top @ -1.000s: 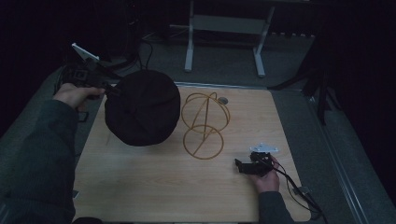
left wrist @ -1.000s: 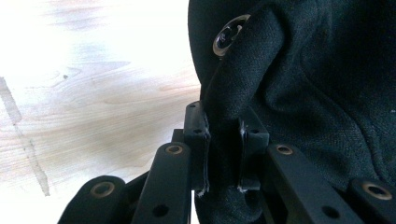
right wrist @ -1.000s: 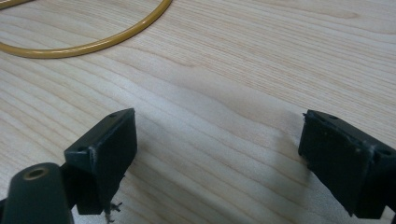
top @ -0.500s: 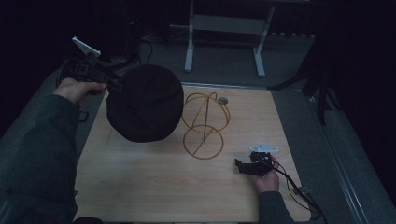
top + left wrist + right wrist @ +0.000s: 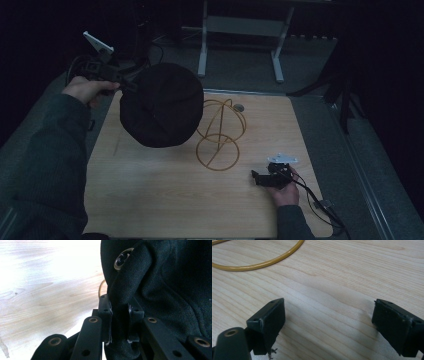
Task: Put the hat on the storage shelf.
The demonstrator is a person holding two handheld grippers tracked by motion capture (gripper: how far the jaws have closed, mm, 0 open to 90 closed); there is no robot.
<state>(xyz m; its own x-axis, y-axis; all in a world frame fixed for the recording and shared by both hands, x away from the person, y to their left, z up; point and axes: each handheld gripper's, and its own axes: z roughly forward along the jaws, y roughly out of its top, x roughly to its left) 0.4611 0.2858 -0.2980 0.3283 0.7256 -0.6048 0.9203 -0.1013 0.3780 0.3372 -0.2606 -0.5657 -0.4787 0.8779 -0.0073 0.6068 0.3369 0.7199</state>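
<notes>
A black fabric cap (image 5: 161, 111) hangs in the air over the table's left half. My left gripper (image 5: 125, 85) is shut on its edge, and the pinched fold of cloth (image 5: 119, 315) with a metal eyelet (image 5: 122, 262) above it shows between the jaws in the left gripper view. A yellow wire stand (image 5: 220, 131) with a ring base rests mid-table, just right of the cap. My right gripper (image 5: 256, 178) lies low on the wood at the front right, jaws wide open on bare table (image 5: 329, 302), with the stand's ring (image 5: 262, 263) ahead of it.
The wooden table (image 5: 150, 200) has dark floor around it. A small round disc (image 5: 239, 107) lies near the far edge. A metal frame leg (image 5: 202, 45) stands behind the table. A cable (image 5: 320, 200) trails from the right gripper.
The left hand has lifted the cap slightly higher and toward the wire stand. The right gripper has stayed in place.
</notes>
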